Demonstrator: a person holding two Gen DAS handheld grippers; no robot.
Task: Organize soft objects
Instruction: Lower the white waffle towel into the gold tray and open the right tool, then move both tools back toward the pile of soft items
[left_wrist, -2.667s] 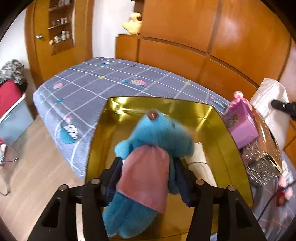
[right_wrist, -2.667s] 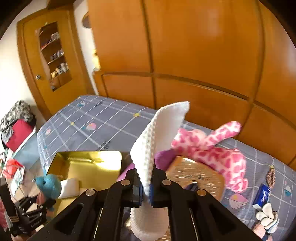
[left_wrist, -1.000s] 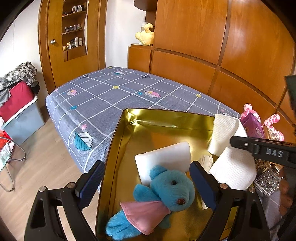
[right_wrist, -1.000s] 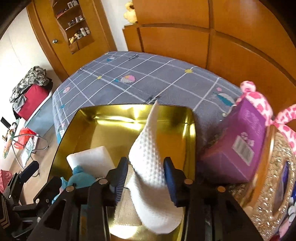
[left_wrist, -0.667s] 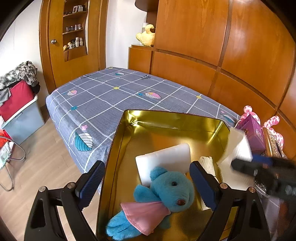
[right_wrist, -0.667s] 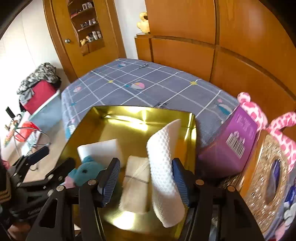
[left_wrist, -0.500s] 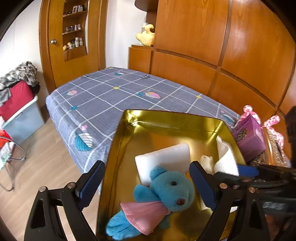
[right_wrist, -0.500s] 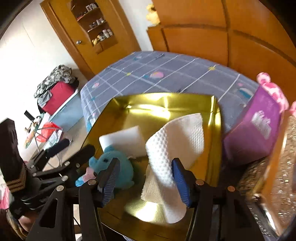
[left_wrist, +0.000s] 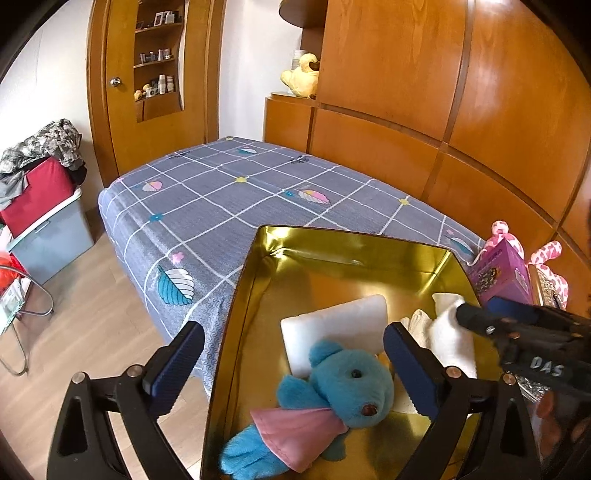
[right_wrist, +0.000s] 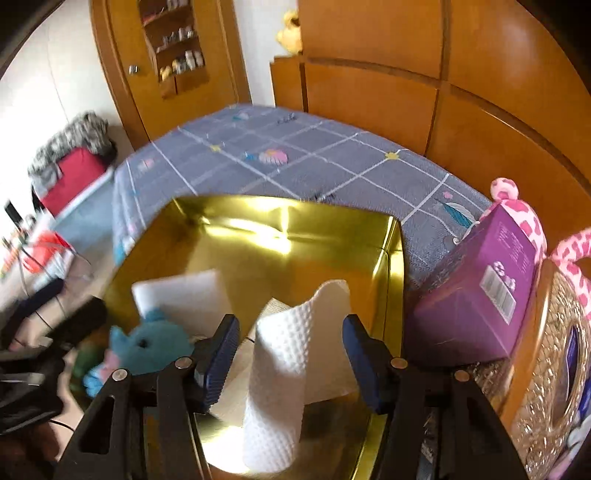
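While the right gripper (right_wrist: 290, 354) is opening its jaws, the white waffle-textured cloth (right_wrist: 284, 373) is standing loosely curled between the two blue pads (right_wrist: 221, 354), with a gap showing on each side so that neither pad is pressing on it. Its lower end is resting on the floor of the gold tray (right_wrist: 393, 266), near the tray's right wall, and its upper edge is leaning toward the far side. Just behind it a folded cream cloth (right_wrist: 273, 306) is lying on the tray floor. In the left wrist view the left gripper (left_wrist: 291, 362) is hanging with its jaws spread wide and holding nothing; the blue plush bear (left_wrist: 343, 391) in its pink dress is lying on its back in the tray (left_wrist: 236, 295) between and just beyond the fingers, touching neither. A white foam block (left_wrist: 332, 325) is lying under the bear's head. To the right of the tray, on the grey checked bedspread (left_wrist: 229, 199), a purple box (right_wrist: 480, 288) is standing beside a pink spotted plush toy (right_wrist: 524, 218) and a glittery gold case (right_wrist: 554, 362).
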